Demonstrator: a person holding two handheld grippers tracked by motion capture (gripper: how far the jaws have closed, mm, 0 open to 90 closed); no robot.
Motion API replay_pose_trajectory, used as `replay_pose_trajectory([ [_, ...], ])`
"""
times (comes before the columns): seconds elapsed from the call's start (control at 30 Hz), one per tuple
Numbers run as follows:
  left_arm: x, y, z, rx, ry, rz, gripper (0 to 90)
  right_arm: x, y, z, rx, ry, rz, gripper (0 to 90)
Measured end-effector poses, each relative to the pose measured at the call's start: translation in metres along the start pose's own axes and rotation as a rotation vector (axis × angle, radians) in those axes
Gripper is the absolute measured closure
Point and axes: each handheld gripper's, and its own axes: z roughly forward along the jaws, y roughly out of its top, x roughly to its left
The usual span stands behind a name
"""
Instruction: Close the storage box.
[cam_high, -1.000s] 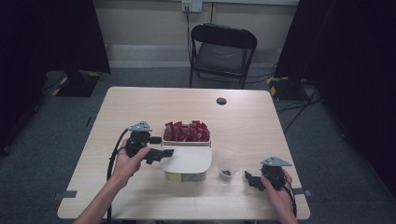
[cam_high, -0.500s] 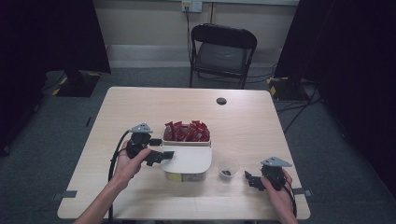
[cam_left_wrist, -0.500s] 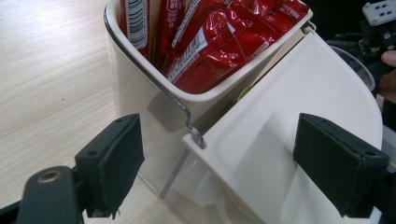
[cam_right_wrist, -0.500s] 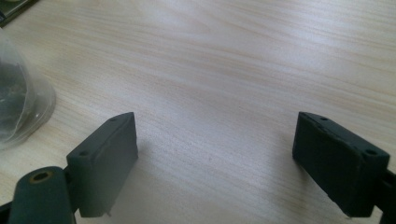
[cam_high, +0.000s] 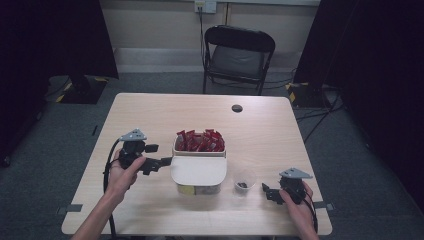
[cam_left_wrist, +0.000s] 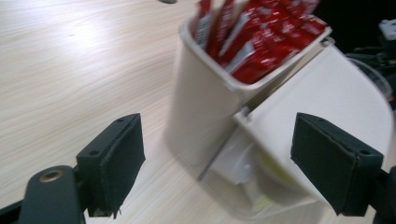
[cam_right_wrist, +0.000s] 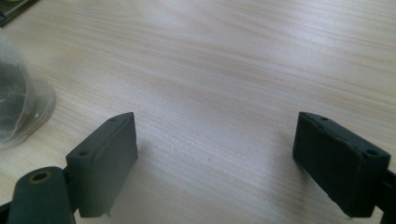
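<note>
Opening the sachet container's lid

Hovering just left of the white container (cam_high: 198, 167) mid-table, the left gripper (cam_high: 159, 162) is showing jaws apart, just closing slightly around nothing. Approaching the flipped lid (cam_left_wrist: 327, 112) squarely looks wise. The right gripper (cam_high: 270, 192) is resting open.

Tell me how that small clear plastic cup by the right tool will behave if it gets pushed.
The clear cup looks thin-walled and nearly empty, with only a dark bit at its bottom, so it is probably light and would slide or tip easily. Its walls may flex under a squeeze. The smooth table likely offers little grip.
</note>
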Motion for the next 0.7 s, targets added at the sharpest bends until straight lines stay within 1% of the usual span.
replay_pose_trajectory([
  [0.07, 0.005, -0.004, -0.004, 0.007, 0.018, -0.009, 17.0, 0.0, 0.0, 0.0, 0.0, 0.0, 0.0, 13.4],
  [0.13, 0.011, -0.009, -0.006, 0.018, 0.033, -0.011, 17.0, 0.0, 0.0, 0.0, 0.0, 0.0, 0.001, 13.4],
  [0.2, 0.016, -0.014, -0.009, 0.021, 0.04, -0.026, 17.0, 0.0, 0.0, 0.0, 0.001, 0.001, 0.0, 13.3],
  [0.3, 0.022, -0.023, -0.01, 0.047, 0.061, -0.036, 17.0, 0.0, 0.0, 0.0, 0.0, 0.002, 0.0, 13.3],
  [0.33, 0.024, -0.026, -0.01, 0.062, 0.071, -0.029, 17.0, 0.0, 0.0, 0.0, 0.0, 0.002, 0.0, 13.2],
  [0.4, 0.026, -0.031, -0.01, 0.072, 0.091, -0.029, 17.0, 0.0, 0.0, 0.0, 0.0, 0.002, 0.0, 13.2],
  [0.43, 0.026, -0.034, -0.01, 0.064, 0.1, -0.036, 17.0, 0.0, 0.0, 0.0, 0.0, 0.002, 0.0, 13.2],
  [0.5, 0.028, -0.039, -0.009, 0.063, 0.13, -0.047, 17.0, 0.0, 0.0, 0.0, 0.0, 0.002, 0.0, 13.3],
  [0.57, 0.03, -0.045, -0.007, 0.088, 0.152, -0.039, 16.8, 0.0, 0.0, 0.0, 0.0, 0.002, 0.0, 13.3],
  [0.67, 0.032, -0.055, -0.003, 0.119, 0.189, -0.043, 16.5, 0.0, 0.0, 0.0, 0.0, 0.002, 0.0, 13.2],
  [0.7, 0.032, -0.057, -0.002, 0.136, 0.204, -0.031, 16.5, 0.0, 0.0, 0.0, 0.0, 0.002, 0.0, 13.3],
])
